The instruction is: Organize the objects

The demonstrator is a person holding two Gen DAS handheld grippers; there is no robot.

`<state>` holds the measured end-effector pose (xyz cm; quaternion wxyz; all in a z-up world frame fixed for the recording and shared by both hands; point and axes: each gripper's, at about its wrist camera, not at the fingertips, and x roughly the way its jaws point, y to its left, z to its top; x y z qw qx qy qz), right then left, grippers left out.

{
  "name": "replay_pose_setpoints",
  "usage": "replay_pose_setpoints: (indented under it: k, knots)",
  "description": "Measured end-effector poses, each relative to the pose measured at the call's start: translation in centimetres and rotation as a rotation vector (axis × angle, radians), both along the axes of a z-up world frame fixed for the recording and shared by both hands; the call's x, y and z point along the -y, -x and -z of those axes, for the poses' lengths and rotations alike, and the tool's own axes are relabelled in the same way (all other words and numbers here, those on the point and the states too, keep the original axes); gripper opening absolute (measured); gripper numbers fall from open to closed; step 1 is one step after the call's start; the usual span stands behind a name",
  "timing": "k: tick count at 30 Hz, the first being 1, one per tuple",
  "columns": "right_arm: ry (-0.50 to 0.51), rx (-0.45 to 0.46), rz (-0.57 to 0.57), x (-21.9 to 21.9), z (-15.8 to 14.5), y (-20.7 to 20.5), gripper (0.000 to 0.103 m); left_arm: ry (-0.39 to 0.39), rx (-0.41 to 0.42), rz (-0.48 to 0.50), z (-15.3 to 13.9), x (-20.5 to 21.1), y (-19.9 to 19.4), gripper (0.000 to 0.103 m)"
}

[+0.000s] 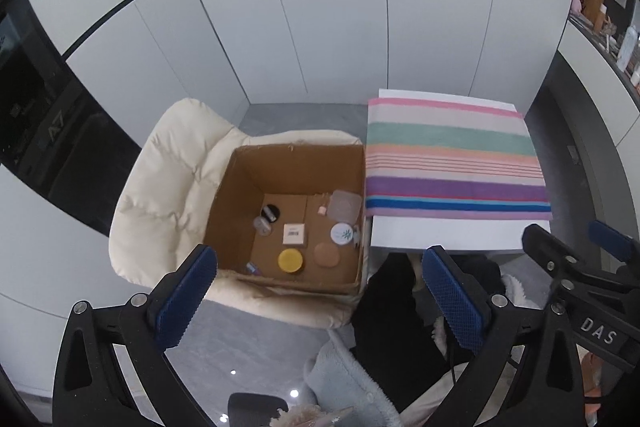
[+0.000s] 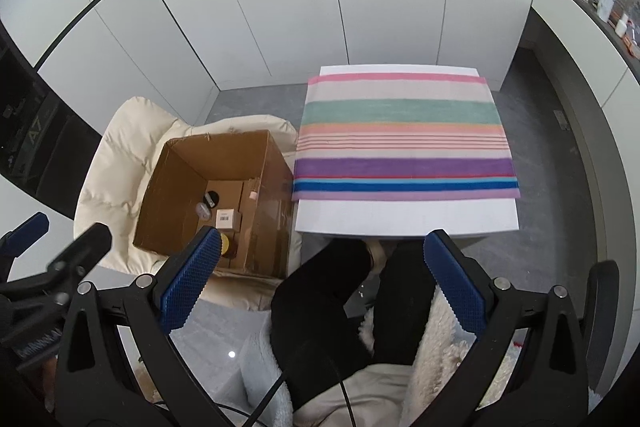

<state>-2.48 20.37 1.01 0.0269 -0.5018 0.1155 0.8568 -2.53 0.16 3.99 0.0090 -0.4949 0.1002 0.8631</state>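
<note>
Striped towel covers white table; grey floor.

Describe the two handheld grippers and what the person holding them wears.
Both the left gripper and right gripper have black angular frames with silver bolts and blue, diamond-textured pads. One body reads "DAS" in white. Black cables trail below. The person wears black trousers and pale fleece.

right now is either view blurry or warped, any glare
Left wrist view: sharp, fisheye bends the wall seams, small light glints on the floor. Right wrist view: same bending, cardboard box crisp, one floor glint; black vignette in the corners.
</note>
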Motion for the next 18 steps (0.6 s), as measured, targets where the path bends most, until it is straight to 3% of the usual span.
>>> replay_pose_setpoints:
  k: [9,18]
  knots:
    - [-0.056,-0.057,-0.034,1.7,-1.5,-2.0,0.103,-0.032,-0.019,-0.038,-0.8,2.2,-0.9,0.103]
    - [-0.066,-0.059,-0.039,2.7,-1.7,-2.0,0.103,-0.015,-0.017,-0.019,-0.7,1.8,-1.2,0.103]
